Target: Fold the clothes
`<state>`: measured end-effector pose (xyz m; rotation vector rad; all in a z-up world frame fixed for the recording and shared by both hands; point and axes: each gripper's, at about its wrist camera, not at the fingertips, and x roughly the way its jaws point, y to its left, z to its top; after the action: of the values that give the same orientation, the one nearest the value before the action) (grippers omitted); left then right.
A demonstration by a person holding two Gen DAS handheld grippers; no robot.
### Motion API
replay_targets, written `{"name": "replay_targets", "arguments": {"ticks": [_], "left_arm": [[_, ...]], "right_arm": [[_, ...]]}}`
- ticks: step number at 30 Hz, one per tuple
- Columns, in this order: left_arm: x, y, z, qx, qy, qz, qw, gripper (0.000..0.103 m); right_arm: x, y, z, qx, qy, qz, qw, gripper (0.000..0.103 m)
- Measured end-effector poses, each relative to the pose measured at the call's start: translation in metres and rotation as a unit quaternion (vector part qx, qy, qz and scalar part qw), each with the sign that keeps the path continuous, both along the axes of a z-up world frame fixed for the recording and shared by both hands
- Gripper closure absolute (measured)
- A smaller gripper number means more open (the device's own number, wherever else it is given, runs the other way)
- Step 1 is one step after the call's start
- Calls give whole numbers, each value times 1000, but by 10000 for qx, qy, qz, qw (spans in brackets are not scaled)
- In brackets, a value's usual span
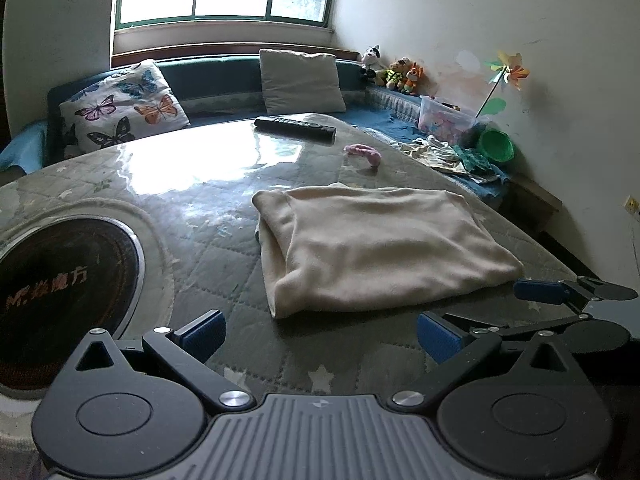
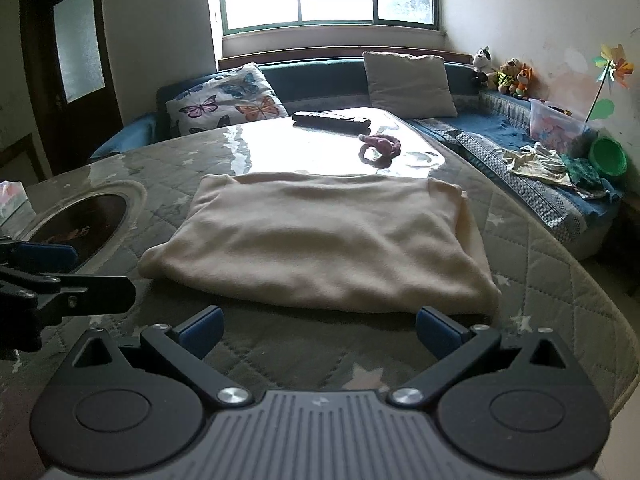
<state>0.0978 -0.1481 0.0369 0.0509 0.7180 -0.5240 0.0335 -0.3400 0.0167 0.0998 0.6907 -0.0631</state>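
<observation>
— How do the grippers sit?
— The left gripper (image 1: 318,334) and the right gripper (image 2: 318,330) both hover low over the quilted table (image 2: 560,280), level, jaws spread wide, holding nothing.
— And the garment?
— The folded cream garment (image 2: 320,240) lies flat just ahead of both, untouched; the right gripper faces its near edge.

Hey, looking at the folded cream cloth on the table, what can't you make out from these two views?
- Cloth: garment type, both views; folding hides it.
- Print in the round plate: left wrist view, dim and cut by the edge.
- Box contents: both views, too small.
- Remote buttons: too small.
</observation>
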Motion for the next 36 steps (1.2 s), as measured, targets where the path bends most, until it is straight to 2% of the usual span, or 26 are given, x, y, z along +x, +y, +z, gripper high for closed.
{"name": "replay_targets", "arguments": {"ticks": [9, 36], "left_arm": [[-14, 1, -8, 239, 33, -6, 9997, 0], [-32, 2, -10, 338, 29, -26, 9994, 0]], "right_arm": [[-11, 8, -2, 37, 19, 2, 10000, 0], [-26, 18, -3, 13, 59, -105, 9999, 0]]}}
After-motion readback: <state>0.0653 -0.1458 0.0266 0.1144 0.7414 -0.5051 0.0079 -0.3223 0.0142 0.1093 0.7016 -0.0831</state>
